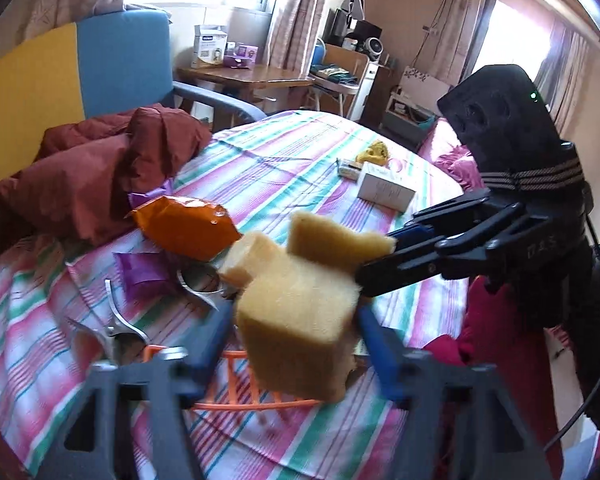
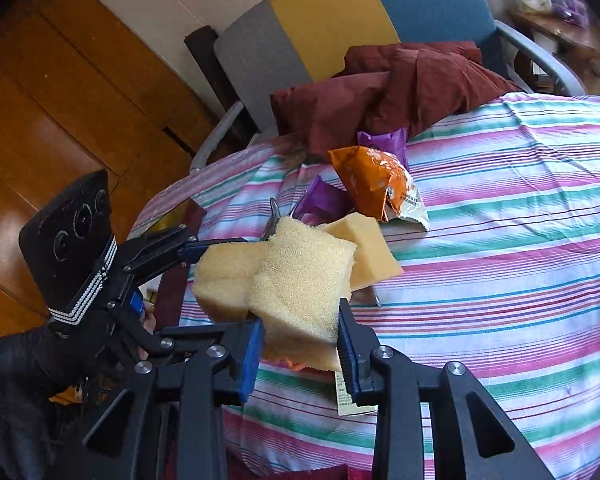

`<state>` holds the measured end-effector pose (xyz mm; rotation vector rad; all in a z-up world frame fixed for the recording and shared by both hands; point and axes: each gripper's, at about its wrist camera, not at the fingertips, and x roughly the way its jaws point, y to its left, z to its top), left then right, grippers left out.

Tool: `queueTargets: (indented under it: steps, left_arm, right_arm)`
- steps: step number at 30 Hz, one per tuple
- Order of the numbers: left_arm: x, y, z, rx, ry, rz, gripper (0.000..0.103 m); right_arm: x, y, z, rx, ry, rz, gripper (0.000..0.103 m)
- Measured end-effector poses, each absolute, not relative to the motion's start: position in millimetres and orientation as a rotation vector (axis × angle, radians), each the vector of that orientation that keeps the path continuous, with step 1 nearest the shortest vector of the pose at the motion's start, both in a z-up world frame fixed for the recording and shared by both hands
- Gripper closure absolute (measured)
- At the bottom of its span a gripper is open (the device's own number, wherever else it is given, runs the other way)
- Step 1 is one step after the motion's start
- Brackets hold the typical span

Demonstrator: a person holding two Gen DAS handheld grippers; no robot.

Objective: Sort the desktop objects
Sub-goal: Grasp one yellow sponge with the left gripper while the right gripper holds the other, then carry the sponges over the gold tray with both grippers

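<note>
Yellow foam sponge point(image 2: 300, 280) hangs above the striped tablecloth point(image 2: 500, 280), pinched by the right gripper point(image 2: 300, 344); left gripper point(image 1: 296, 320) also clamps it.

Very little print here is sharp enough for me to read. On the side of my right gripper's black body point(image 1: 540, 250), white letters look like "D.A.S", though I can't be sure of them. The orange snack bag point(image 2: 374, 186) carries small white print near its torn end, and the white box point(image 1: 386, 192) far beyond that bag bears faint lines, both too small to make out.
</note>
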<state>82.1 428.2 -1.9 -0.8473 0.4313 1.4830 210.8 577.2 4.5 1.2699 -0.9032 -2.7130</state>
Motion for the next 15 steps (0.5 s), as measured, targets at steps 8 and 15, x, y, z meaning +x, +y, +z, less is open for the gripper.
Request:
queueTargets:
  steps: [8,15]
  left_arm:
    - [81.1,418.2,-2.1,-0.853,0.377,1.534,0.057]
    - [71.3,388.5,2.0,-0.890,0.310,1.631,0.057]
  right_arm:
    - [210.4,582.3,4.3,1.284,-0.943,-2.774,0.069]
    - [210.6,587.8,1.9,1.316,-0.983,-2.810,0.069]
